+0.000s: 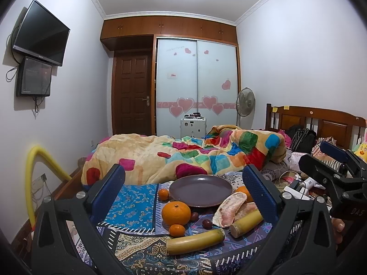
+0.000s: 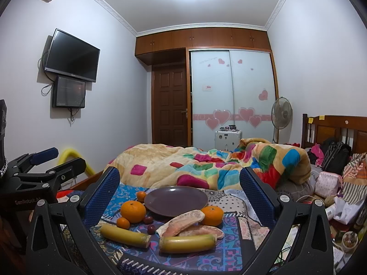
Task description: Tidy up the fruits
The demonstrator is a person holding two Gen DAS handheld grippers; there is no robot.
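Note:
An empty purple plate [image 1: 201, 190] [image 2: 176, 197] lies on a patterned cloth on the bed. Around it lie a large orange [image 1: 176, 213] [image 2: 133, 211], a second orange [image 2: 212, 215] [image 1: 245, 192], small tangerines [image 1: 177, 230] [image 2: 123, 222], dark grapes [image 1: 207, 224] [image 2: 151, 229], two yellow sugarcane pieces [image 1: 195, 241] [image 2: 187, 243] and pomelo segments [image 1: 229, 208] [image 2: 183, 222]. My left gripper [image 1: 183, 197] is open and empty, above the fruit. My right gripper [image 2: 180, 197] is open and empty, also above the fruit. The right gripper shows at the right of the left wrist view [image 1: 330, 174].
A colourful quilt [image 1: 183, 155] is bunched behind the plate. Bags, cables and clutter [image 2: 332, 183] lie to the right by the headboard. A yellow foam tube [image 1: 32, 183] stands at the left wall. The left gripper appears at the left in the right wrist view [image 2: 45, 167].

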